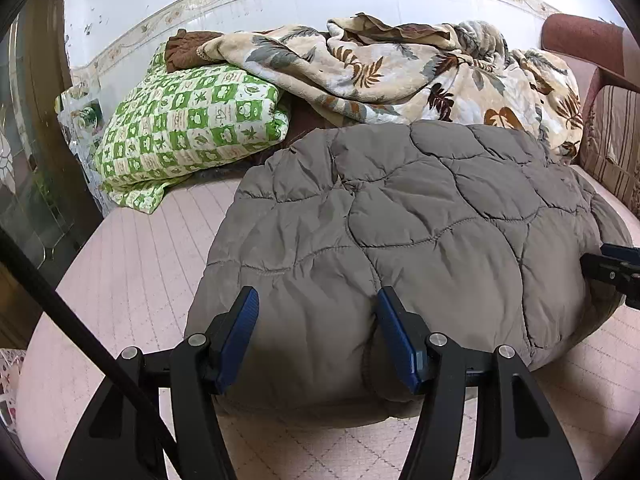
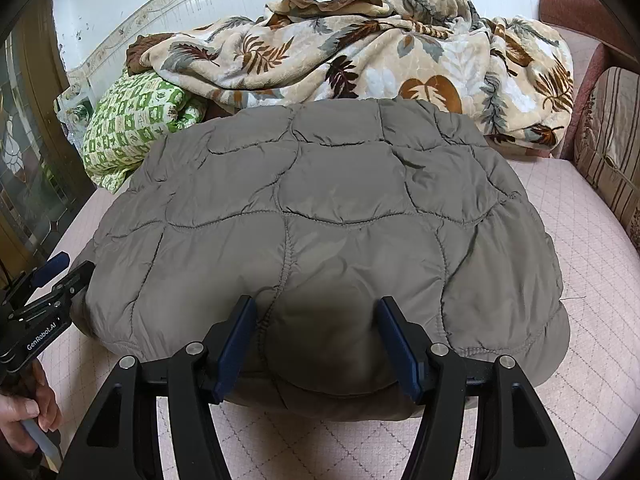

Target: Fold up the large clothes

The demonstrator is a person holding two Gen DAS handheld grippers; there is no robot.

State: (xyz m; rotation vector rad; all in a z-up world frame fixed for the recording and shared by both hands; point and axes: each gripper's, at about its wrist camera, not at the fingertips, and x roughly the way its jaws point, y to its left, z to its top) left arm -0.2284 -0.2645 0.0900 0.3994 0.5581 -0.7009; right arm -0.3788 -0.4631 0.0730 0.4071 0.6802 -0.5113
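A puffy grey-brown quilted jacket (image 1: 420, 224) lies folded on the pink quilted bed (image 1: 132, 264). At its near edge, the left hand-held gripper (image 1: 318, 340) and right hand-held gripper (image 2: 316, 344) both sit spread around bulging fabric, without pinching it.

Soft, even daylight fills both my views, brightest on the far white wall (image 1: 280, 12), which looks nearly washed out. My grippers cast a dim, blurred shadow on the near edge of the grey quilted jacket (image 2: 320, 208). Everything stays sharp, no motion blur. The fisheye bends the wall border into an arc, and black vignette fills the corners.
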